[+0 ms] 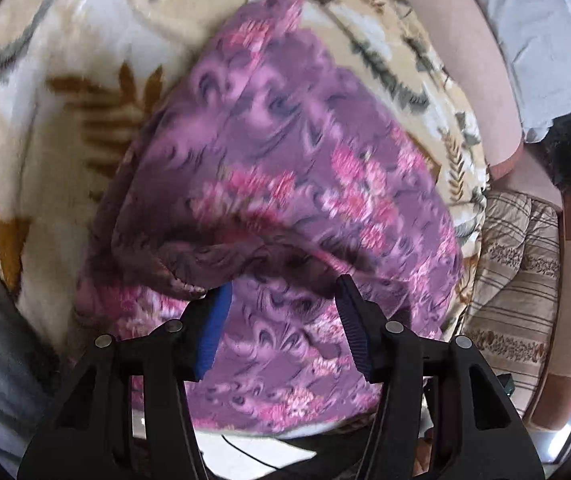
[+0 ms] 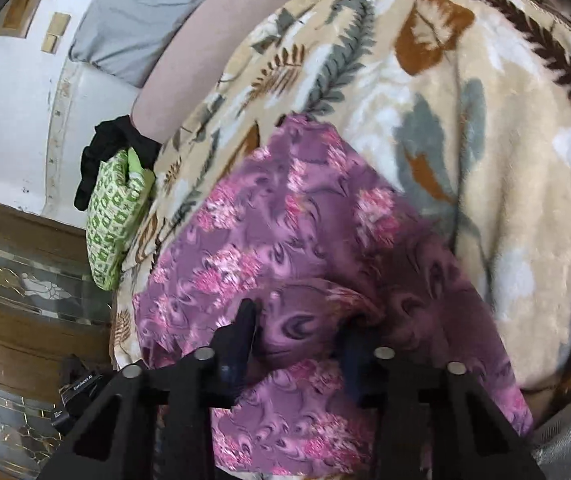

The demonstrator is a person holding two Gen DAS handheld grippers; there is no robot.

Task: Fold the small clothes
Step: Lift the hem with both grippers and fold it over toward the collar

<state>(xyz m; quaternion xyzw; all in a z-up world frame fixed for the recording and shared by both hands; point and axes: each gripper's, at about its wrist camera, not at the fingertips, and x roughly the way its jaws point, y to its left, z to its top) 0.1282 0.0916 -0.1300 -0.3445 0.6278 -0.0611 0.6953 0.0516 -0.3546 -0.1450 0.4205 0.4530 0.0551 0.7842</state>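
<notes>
Left gripper [image 1: 283, 292] first: my jaws stand apart, nothing pinched between them, the purple floral garment [image 1: 281, 168] spread straight ahead and running under the fingertips. A folded-over lip of the cloth lies just ahead of my left pad [image 1: 213, 332], touching or very nearly so; the blur keeps me from saying which. The garment rests on the leaf-print blanket [image 1: 85, 92] covering the bed. Risk here: if I close now I may catch only the top layer of that lip, or snag the plush blanket beneath along with it, and the fold would drag crooked. Moving right, to the right gripper [image 2: 297, 320]: jaws also parted, a raised ridge of the same garment [image 2: 285, 216] bunched between them, but I cannot tell whether either pad is pressing it. Nothing looks firmly clamped. Risk: the fabric looks thin and slippery, so a shallow bite on that ridge could slip out mid-lift. If one side grips and the other does not, the cloth would likely twist and the edges would not meet. Off to the left of this gripper, near the bed's edge, lies a green patterned bundle [image 2: 115, 216], well apart from the work.
</notes>
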